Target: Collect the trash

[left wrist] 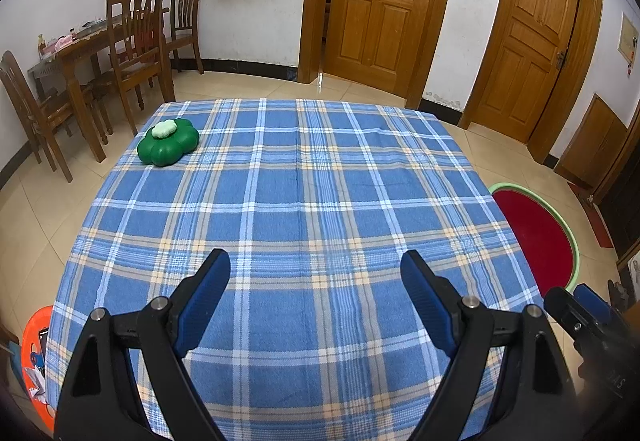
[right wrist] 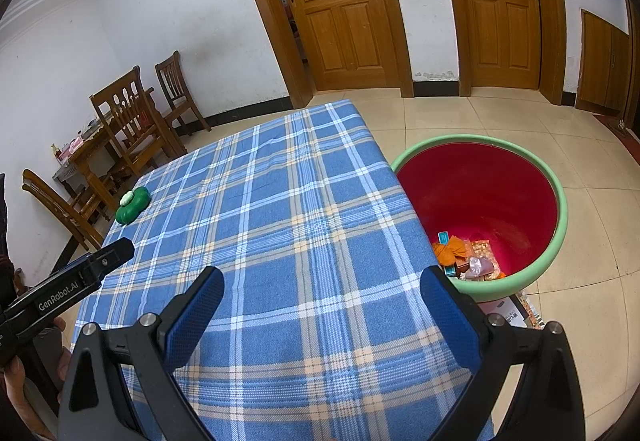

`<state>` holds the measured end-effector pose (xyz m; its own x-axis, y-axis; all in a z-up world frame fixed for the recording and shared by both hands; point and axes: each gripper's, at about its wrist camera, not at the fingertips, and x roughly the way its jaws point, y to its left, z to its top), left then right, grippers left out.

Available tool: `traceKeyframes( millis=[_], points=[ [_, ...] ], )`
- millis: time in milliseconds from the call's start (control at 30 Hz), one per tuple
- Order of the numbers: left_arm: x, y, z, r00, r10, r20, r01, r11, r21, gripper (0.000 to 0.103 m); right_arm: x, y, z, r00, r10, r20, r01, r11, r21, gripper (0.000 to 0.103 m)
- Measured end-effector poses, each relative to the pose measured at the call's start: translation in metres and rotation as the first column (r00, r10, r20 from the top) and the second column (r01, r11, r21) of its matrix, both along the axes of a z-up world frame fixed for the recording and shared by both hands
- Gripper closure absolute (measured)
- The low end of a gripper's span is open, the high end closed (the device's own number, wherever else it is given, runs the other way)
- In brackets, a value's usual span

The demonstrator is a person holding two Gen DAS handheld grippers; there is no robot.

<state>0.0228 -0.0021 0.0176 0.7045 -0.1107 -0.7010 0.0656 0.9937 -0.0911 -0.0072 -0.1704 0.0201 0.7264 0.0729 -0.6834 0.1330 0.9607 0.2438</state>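
Jaws gaping empty on both grippers; green flower-shaped plastic object (left wrist: 168, 141) is lying far-left, nearer left gripper (left wrist: 316, 273) than right gripper (right wrist: 320, 291).

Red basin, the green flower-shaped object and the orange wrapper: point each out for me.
red basin (right wrist: 520, 157): right wrist view, on its green far rim.
green flower-shaped object (left wrist: 176, 147): left wrist view, on its dark green body.
orange wrapper (right wrist: 450, 250): right wrist view, on its crumpled middle, inside the basin.
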Motion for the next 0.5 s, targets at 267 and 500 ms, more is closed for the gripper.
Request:
traceKeyframes(
  millis=[267,500],
  points=[
    [-0.0009,-0.0002,-0.0012,1.000,0.000,-0.001,0.000,1.000,-0.001,0.016,0.0000,0.0001,0.0001,1.000,0.001,0.000,-0.001,1.000,0.000,0.003],
    [-0.0008,0.0002,-0.0009,1.000,0.001,-0.002,-0.001,1.000,-0.002,0.016,0.0002,0.0002,0.0003,1.000,0.000,-0.002,0.000,1.000,0.002,0.003]
  ],
)
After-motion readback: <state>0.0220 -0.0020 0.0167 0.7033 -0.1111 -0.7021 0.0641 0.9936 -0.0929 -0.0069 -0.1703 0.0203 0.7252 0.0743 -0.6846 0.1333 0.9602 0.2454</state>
